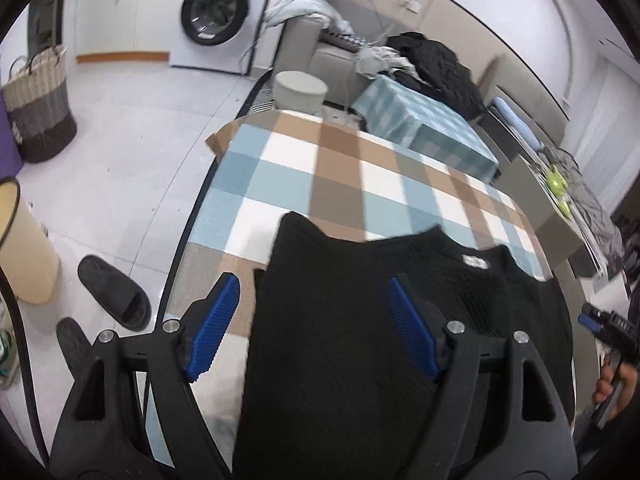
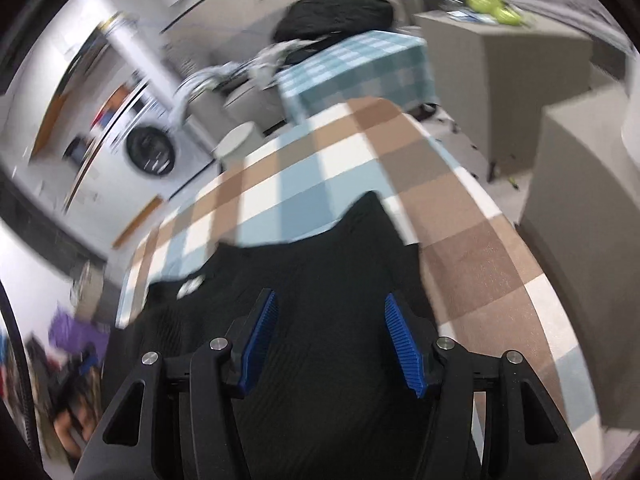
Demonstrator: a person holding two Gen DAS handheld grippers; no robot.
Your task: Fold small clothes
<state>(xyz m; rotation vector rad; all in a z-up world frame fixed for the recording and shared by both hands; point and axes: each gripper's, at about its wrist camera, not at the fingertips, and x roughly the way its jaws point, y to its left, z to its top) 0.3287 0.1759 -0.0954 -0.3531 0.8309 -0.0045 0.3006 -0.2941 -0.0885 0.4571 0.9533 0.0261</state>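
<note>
A black knit garment (image 1: 340,320) lies spread on the table's checked cloth (image 1: 320,168), its white label (image 1: 474,261) facing up near the far right. My left gripper (image 1: 312,284) hovers open over the garment's left part, its blue pads wide apart and pressing on nothing. In the right wrist view the same garment (image 2: 320,264) fills the near half of the table. My right gripper (image 2: 330,298) is open above it, and no cloth is pinched between its pads. The right gripper (image 1: 600,320) also shows at the left wrist view's right edge, held by a hand (image 1: 612,384).
A washing machine (image 1: 216,12), a woven basket (image 1: 38,104) and a black slipper (image 1: 116,292) are on the floor to the left. Beyond the table are a round stool (image 1: 300,90), a teal-checked table (image 1: 424,124) and a sofa with clothes (image 1: 436,64). Grey boxes (image 2: 580,184) stand to the right.
</note>
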